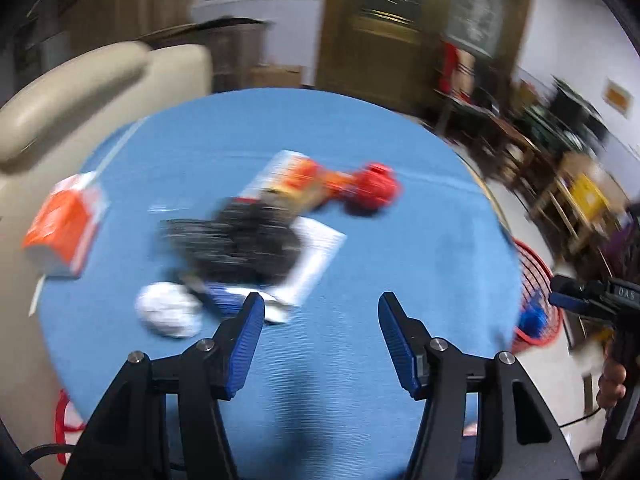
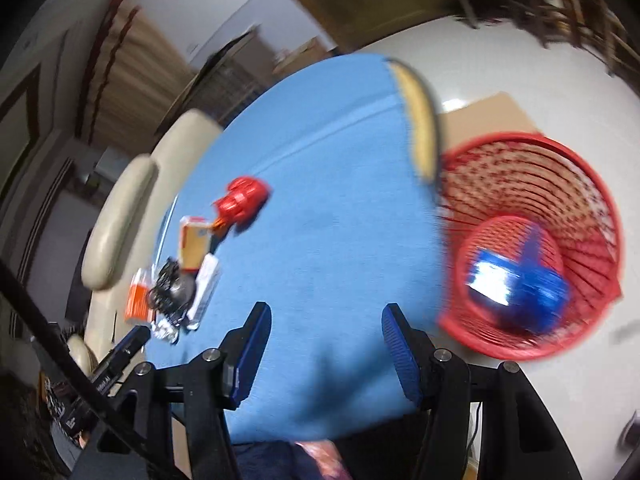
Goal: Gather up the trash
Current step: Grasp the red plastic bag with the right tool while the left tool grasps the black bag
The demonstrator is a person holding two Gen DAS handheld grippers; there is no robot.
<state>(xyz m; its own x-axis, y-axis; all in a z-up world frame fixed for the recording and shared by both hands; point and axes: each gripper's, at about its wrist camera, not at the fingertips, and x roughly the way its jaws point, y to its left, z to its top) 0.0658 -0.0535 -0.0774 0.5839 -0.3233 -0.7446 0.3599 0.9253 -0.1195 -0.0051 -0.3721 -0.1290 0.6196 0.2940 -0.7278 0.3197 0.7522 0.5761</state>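
Note:
A round table with a blue cloth (image 1: 400, 240) holds a blurred heap of trash: a black crumpled wrapper (image 1: 236, 244), a white paper ball (image 1: 168, 314), a white sheet (image 1: 320, 256), a red crushed item (image 1: 372, 188) and an orange-white carton (image 1: 64, 224). My left gripper (image 1: 320, 312) is open and empty above the cloth, just right of the heap. My right gripper (image 2: 326, 322) is open and empty over the table's near edge. A red mesh basket (image 2: 560, 184) on the floor to the right holds blue trash (image 2: 520, 280).
A beige sofa (image 1: 80, 92) stands behind the table on the left. The basket also shows at the right of the left wrist view (image 1: 536, 280). A cardboard sheet (image 2: 488, 116) lies under the basket. Wooden furniture (image 1: 560, 184) stands at the far right.

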